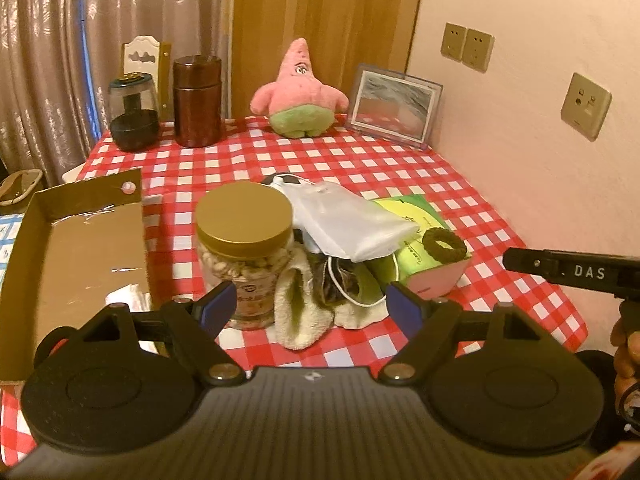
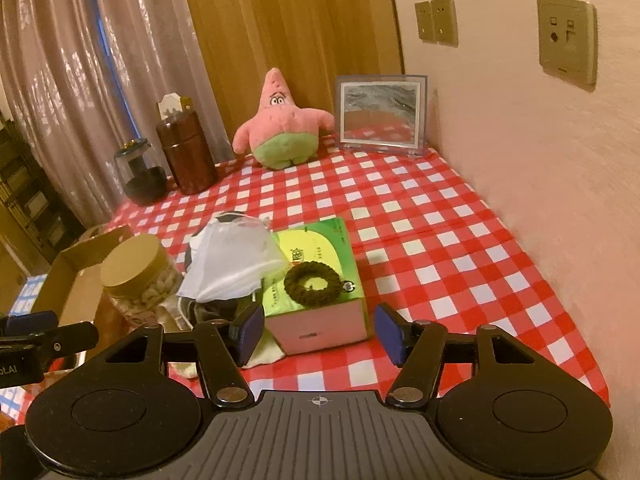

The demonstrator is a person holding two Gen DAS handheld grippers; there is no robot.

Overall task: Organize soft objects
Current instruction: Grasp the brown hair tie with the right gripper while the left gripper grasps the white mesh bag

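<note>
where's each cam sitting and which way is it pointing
Left wrist: on the left gripper, angled down at the nut jar and towel; the person's hand shows.
Right wrist: on the right gripper, angled down at the tissue box.
Shared: pink starfish plush, checked tablecloth.

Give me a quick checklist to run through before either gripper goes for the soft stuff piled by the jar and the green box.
1. Left gripper empty, fingers apart: ok.
2. Right gripper empty, fingers apart with nothing between them: ok.
3. Dark knitted ring free on top of the green box: ok.
4. White pouch free to lift: not ok, it drapes over the pile and its edge rests on the box.
5. Cream towel clear of the jar: not ok, it sits right against it.
6. Cardboard tray has room: ok, though its near corner is hidden behind the left gripper.
</note>
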